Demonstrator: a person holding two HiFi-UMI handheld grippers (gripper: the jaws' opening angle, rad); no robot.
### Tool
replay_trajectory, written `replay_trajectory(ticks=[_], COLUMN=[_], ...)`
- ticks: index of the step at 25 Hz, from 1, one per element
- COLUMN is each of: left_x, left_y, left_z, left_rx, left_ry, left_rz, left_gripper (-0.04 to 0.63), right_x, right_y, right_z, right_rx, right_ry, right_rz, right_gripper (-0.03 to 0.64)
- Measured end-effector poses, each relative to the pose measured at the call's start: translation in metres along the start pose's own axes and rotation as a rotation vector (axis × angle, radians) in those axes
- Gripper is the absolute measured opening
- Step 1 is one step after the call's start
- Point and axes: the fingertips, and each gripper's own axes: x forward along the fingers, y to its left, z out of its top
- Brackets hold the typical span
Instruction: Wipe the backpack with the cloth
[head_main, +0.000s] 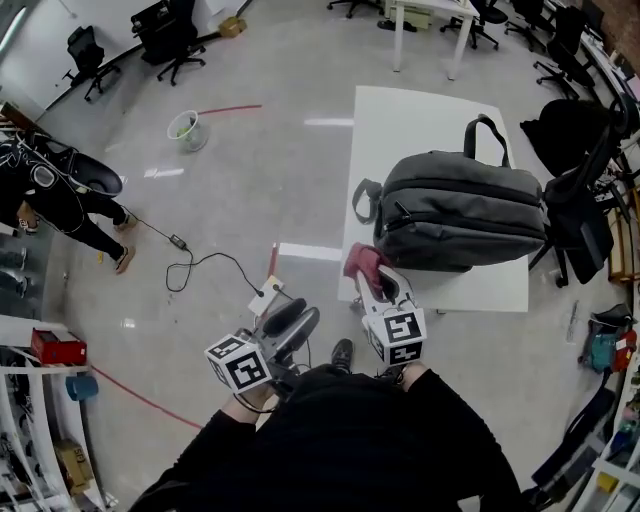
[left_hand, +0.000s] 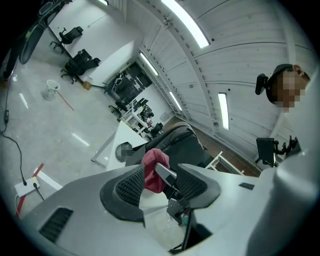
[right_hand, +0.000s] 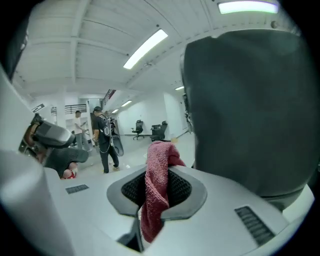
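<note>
One red cloth (head_main: 360, 262) pinched in right tool (right_hand: 156, 187), beside grey backpack (head_main: 460, 210), left tool (left_hand: 160, 182) gaping.

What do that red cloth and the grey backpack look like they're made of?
The cloth looks like soft terry towelling: it has a nubbly, looped surface and hangs limp. The backpack looks like matte woven synthetic, perhaps nylon or polyester: its grey panels are smooth, with no shine.

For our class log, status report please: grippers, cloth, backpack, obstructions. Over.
Right gripper shut on red cloth. Left gripper open, empty. Grey backpack lies on white table, cloth close beside it. Nothing seen between them.
</note>
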Motion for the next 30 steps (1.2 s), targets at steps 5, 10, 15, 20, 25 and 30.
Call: replay_trajectory(ticks=[5, 10, 15, 20, 25, 30], left_x=[0.001, 0.034, 0.074, 0.106, 0.126, 0.149], left_y=[0.006, -0.022, -0.065, -0.089, -0.106, -0.135], left_z=[0.003, -0.017, -0.039, -0.03, 0.026, 0.058], left_rx=[-0.009, -0.009, 0.02, 0.232, 0.596, 0.793], left_ry=[0.003, 0.044, 0.092, 0.085, 0.001, -0.062], left_rz=[0.01, -0.038, -0.092, -0.049, 0.127, 0.17], left_gripper=[0.213, 0.213, 0.213, 0.213, 0.215, 0.249], right_x=[0.001, -0.045, -0.112, -0.184, -0.224, -0.2], right_y=[-0.012, -0.091, -0.169, -0.245, -0.297, -0.277], right_z=[0.002, -0.016, -0.032, -0.048, -0.065, -0.073], right_rx=[-0.054, -0.006, 0.07, 0.135, 0.229, 0.25], right_ry=[0.016, 0.033, 0.028, 0.009, -0.017, -0.015], right_rz=[-0.025, -0.182, -0.326, -0.468, -0.556, -0.464], right_gripper=[0.066, 0.066, 0.066, 0.066, 0.066, 0.066])
